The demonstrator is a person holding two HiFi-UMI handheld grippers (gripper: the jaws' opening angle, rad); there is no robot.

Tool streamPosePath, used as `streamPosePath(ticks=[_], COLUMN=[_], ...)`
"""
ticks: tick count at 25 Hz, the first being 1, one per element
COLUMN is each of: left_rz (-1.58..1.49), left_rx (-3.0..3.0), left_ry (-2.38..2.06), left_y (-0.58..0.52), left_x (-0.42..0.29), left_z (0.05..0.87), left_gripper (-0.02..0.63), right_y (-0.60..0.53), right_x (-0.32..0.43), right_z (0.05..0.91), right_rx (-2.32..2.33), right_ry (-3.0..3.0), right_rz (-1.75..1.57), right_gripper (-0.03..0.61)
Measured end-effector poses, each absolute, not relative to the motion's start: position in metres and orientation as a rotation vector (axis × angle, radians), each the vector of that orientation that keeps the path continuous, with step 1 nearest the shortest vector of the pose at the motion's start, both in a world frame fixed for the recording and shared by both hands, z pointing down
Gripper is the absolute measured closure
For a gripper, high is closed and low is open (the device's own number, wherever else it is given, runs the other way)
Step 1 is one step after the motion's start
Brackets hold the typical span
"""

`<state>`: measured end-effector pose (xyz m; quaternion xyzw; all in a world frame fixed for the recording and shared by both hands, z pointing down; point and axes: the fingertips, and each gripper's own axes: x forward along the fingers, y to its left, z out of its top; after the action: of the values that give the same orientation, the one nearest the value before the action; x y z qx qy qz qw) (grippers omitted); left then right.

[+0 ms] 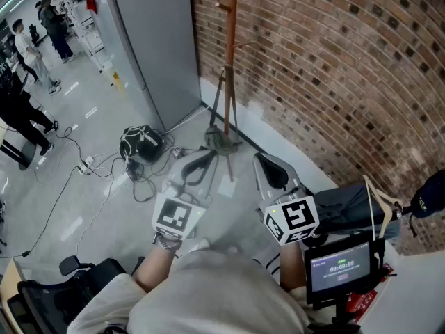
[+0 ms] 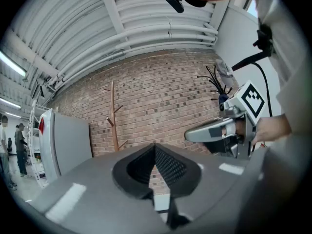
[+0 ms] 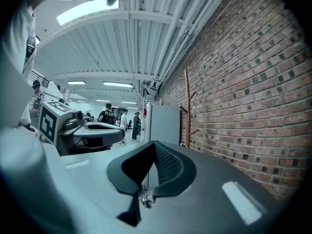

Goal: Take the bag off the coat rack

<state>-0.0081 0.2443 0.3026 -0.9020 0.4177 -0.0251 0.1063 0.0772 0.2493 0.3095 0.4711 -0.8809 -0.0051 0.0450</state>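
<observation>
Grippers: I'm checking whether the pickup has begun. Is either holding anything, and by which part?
Nothing is held: the left gripper and right gripper are both shut on nothing.

The rack (image 1: 230, 61) runs off the head view's top edge. Print on the screen (image 1: 340, 265) is too small to read.

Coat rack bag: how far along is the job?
Nothing looks done: the bag hangs by its straps on the coat rack. In hand: nothing; left hand-held gripper and right hand-held gripper are shut, empty, short of it. Left: reach, grip, lift off.
</observation>
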Motion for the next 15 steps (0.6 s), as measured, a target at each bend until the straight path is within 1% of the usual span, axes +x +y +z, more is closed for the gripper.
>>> streamPosePath(ticks=[10, 15], left_rz=[-0.058, -0.062], left_rx=[-2.658, -2.673], left_ry=[1.251, 1.238], left_y=[0.233, 0.224], left_x=[-0.029, -0.042], left_z=[0.308, 0.315], left_gripper=[0.614, 0.614], right_y=[0.242, 0.235], right_x=[0.074, 0.058], right_z=[0.304, 0.31], right_rx=[1.511, 1.472], right_ry=[-2.766, -2.746], right_rz=[0.047, 0.052], right_gripper=[0.577, 0.577])
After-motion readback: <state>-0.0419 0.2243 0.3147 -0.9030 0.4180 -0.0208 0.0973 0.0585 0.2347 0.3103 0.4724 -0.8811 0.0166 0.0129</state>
